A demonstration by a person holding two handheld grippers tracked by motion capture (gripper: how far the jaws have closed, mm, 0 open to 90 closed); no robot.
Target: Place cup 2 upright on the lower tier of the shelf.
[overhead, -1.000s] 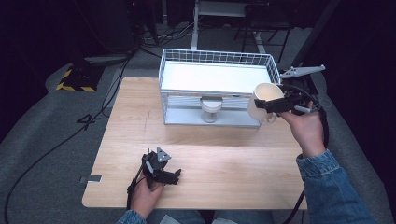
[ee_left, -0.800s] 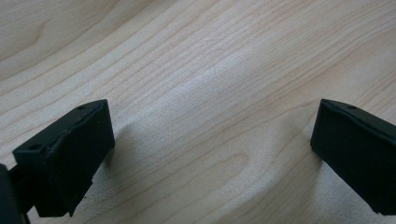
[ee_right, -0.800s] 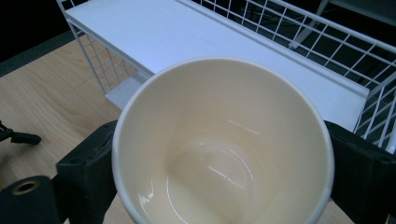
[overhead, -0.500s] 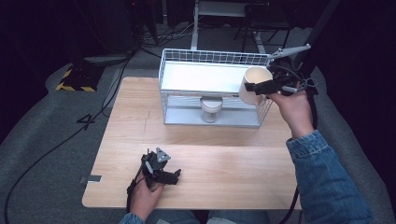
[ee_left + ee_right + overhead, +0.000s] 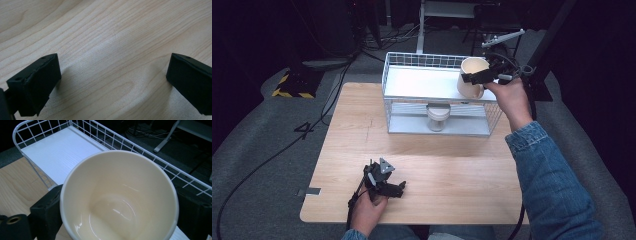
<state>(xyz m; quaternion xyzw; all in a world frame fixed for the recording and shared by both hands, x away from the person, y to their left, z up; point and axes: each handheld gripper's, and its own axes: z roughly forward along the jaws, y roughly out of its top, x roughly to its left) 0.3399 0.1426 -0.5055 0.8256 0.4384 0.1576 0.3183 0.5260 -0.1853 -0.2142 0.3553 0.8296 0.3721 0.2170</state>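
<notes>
2 black jaws of the right claw [image 5: 477, 76] pinch the cream cup [image 5: 472, 75], its base cut off; left claw [image 5: 399, 188] spread.

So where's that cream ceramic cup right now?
The cream ceramic cup is in the right gripper, at the high view's upper right, held above the right end of the white wire rack and its top shelf.
</notes>
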